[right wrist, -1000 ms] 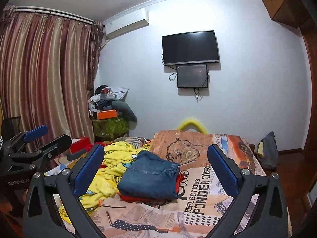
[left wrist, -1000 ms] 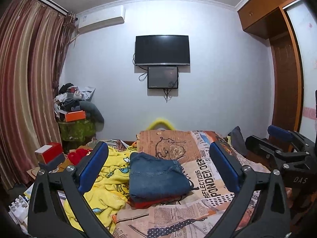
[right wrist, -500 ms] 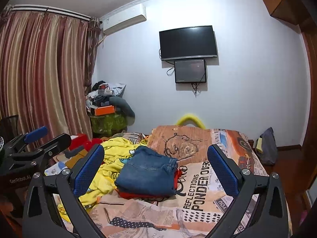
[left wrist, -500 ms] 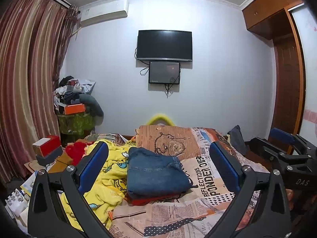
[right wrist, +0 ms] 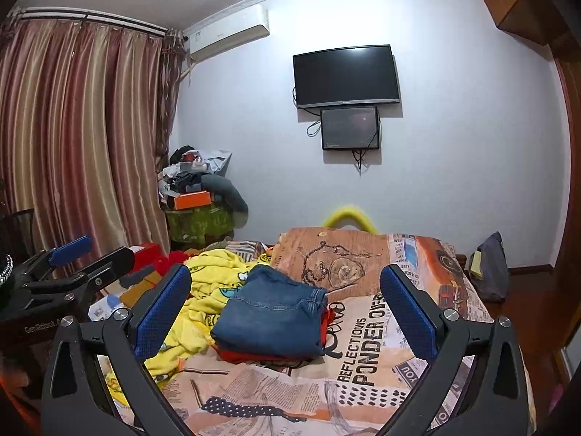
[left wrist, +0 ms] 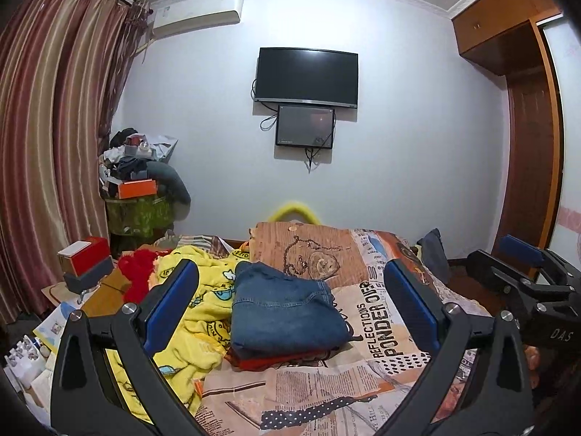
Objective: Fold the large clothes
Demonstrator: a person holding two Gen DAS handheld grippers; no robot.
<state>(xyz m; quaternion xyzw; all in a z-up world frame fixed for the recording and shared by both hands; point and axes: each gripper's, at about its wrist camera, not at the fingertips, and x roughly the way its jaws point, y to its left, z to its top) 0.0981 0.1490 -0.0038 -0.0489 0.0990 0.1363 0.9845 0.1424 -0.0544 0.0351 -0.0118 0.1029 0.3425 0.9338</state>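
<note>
1. Left gripper (left wrist: 290, 307): nearest item in the left wrist view; jaws spread wide, blue pads facing each other, nothing between them. Held above the near end of the bed.
2. Right gripper (right wrist: 285, 305): same condition, jaws spread wide and empty. Its body also shows at the right edge of the left wrist view.
3. Bedspread (left wrist: 326, 388): newspaper-print, beige and orange, lettering "REFLECTIONS PONDER OVER"; covers the bed.
4. Folded jeans (left wrist: 283, 312): blue denim, folded into a compact block, lying mid-bed beyond the fingertips of both grippers, touched by neither.
5. Red garment (left wrist: 276, 358): folded, directly beneath the jeans, edges showing at the front.
6. Yellow blanket (left wrist: 203, 305): cartoon print, crumpled, just left of the jeans stack and touching it.
7. Red and white box (left wrist: 83, 259): on clutter left of the bed.
8. Orange box (left wrist: 137, 189): atop a heap of items in the far left corner, beside the striped curtain (left wrist: 47, 152).
9. Wall television (left wrist: 307, 74): dark, mounted on the far wall; smaller screen (left wrist: 305, 127) directly below.
10. Air conditioner (left wrist: 198, 12): high on the wall, upper left.
</note>
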